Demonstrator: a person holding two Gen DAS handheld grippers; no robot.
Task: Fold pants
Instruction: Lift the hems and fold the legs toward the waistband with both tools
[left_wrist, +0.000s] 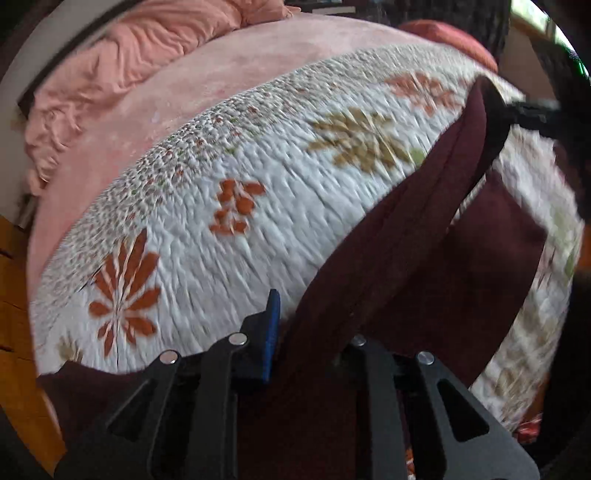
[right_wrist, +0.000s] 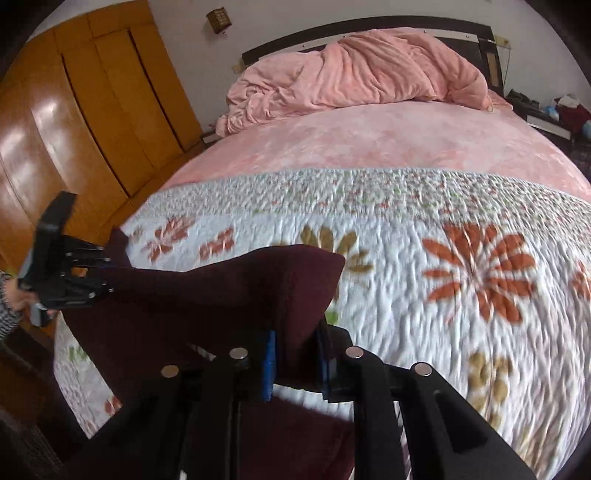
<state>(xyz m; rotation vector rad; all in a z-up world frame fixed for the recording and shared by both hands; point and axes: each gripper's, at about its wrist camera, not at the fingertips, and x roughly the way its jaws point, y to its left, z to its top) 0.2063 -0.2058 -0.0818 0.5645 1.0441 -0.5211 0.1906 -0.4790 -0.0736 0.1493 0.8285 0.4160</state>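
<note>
Gripping the pants (right_wrist: 207, 295) aloft over the bed (right_wrist: 406, 147), both tools, left (left_wrist: 295, 332) and right (right_wrist: 295, 354), clamped; folding barely begun.

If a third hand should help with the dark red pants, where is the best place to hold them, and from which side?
Take the pants at the free top edge sagging between the left tongs and the right tongs, which already pinch both ends. Come from above: the quilt lies beneath, and that edge stands lifted and clear.
</note>
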